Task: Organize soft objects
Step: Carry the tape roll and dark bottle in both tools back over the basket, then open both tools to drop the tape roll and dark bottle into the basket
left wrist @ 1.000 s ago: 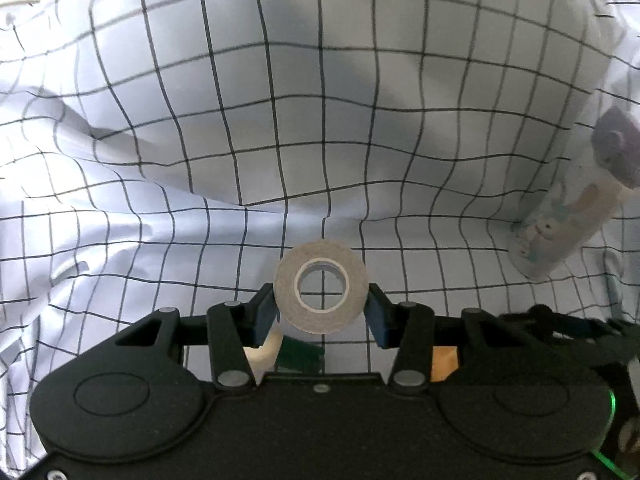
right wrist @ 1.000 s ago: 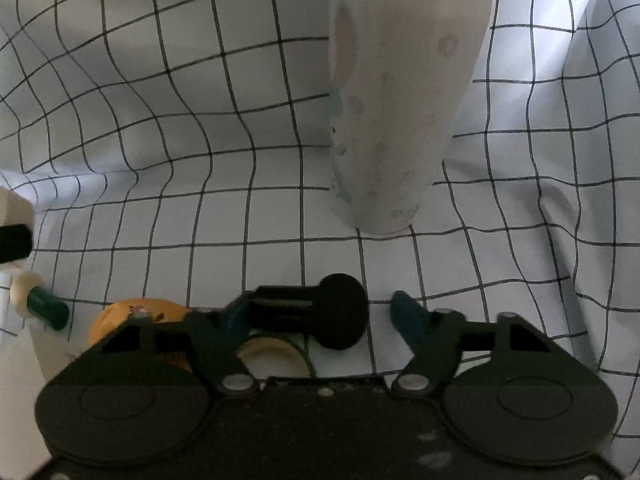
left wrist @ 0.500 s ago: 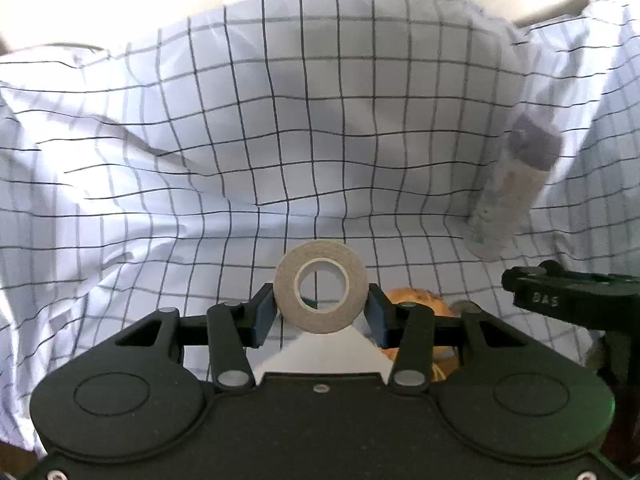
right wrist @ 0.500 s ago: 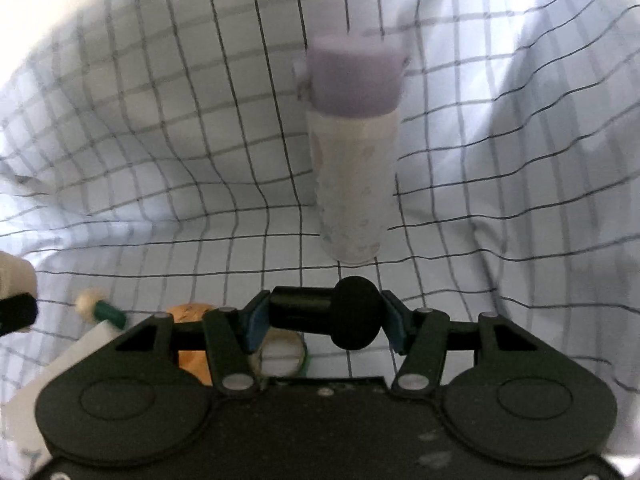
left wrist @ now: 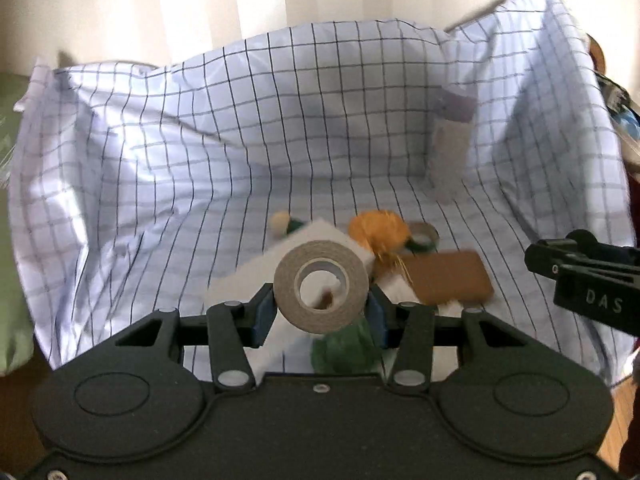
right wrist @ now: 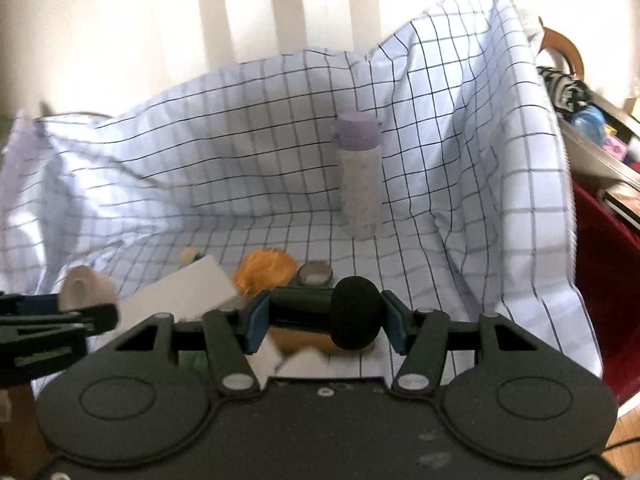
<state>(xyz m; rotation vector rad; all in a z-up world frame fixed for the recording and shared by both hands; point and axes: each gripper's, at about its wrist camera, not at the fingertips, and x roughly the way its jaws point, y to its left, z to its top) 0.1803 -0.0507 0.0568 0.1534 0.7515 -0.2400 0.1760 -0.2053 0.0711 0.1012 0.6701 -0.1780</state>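
My left gripper point(left wrist: 321, 312) is shut on a beige tape roll point(left wrist: 321, 286), held above a checked cloth point(left wrist: 160, 168) that lines a bin. My right gripper point(right wrist: 325, 318) is shut on a black microphone with a foam head point(right wrist: 354, 312). Below lie an orange pom-pom point(left wrist: 378, 230), a white foam block point(left wrist: 320, 240), a brown card point(left wrist: 448, 276), a small tape ring point(left wrist: 422, 234) and a green soft piece point(left wrist: 344, 350). The left gripper with its roll point(right wrist: 86, 290) also shows in the right wrist view.
A white bottle with a purple cap point(right wrist: 358, 180) stands upright at the back right of the cloth. A red container point(right wrist: 604, 280) with clutter sits to the right. The right gripper's body point(left wrist: 588, 276) shows at the right of the left wrist view.
Both grippers have pulled up and back from the cloth, keeping hold of the tape roll and the microphone. The cloth's rim, the wall and the items below have come into view.
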